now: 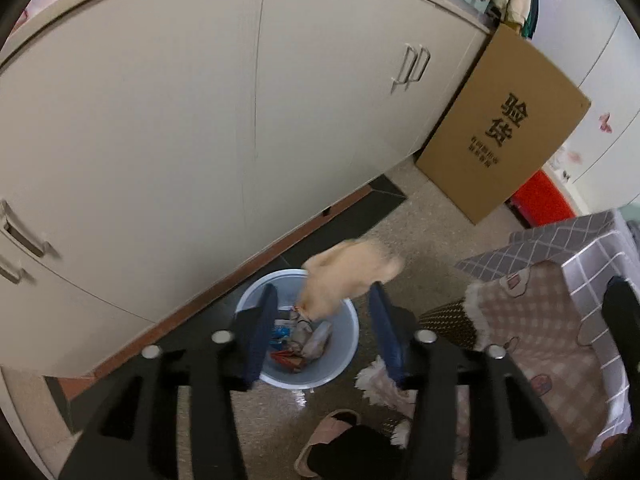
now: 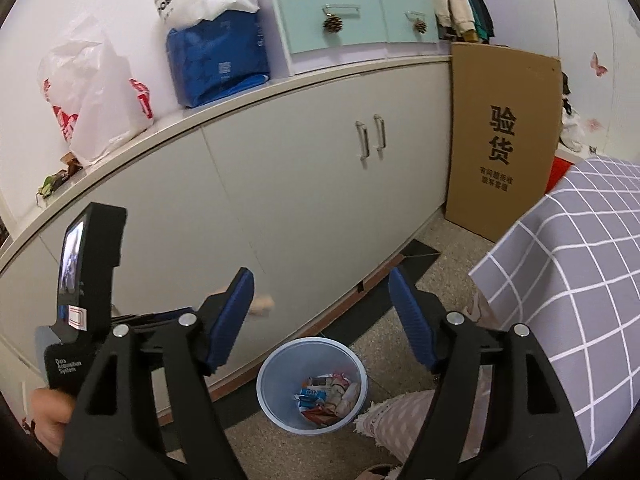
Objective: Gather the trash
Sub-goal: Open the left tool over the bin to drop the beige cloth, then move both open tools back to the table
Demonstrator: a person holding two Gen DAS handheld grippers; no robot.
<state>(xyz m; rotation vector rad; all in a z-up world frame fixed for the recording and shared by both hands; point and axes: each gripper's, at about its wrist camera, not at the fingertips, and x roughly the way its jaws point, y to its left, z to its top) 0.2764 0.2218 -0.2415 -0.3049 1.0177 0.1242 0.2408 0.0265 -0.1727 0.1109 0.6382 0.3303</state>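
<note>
A light blue bin [image 1: 348,360] stands on the floor by the cabinet, with wrappers and crumpled paper inside. A blurred beige scrap [image 1: 352,272] hangs in the air over its far rim, clear of both pads. My left gripper [image 1: 324,292] is open above the bin with its blue fingers [image 1: 260,336] on either side of it. In the right wrist view the same bin [image 2: 272,400] lies below my right gripper [image 2: 320,276], which is open and empty. The beige scrap [image 2: 262,304] shows beside its left finger. The left tool's camera housing [image 2: 88,280] and a hand [image 2: 48,420] are at the left.
A long white cabinet [image 2: 300,200] runs behind the bin, with bags on top. A tall cardboard sheet [image 2: 500,148] leans at its right end. A grey checked cover [image 2: 580,280] and a pink fringed blanket [image 1: 540,328] crowd the right. A slipper [image 1: 320,440] lies near the bin.
</note>
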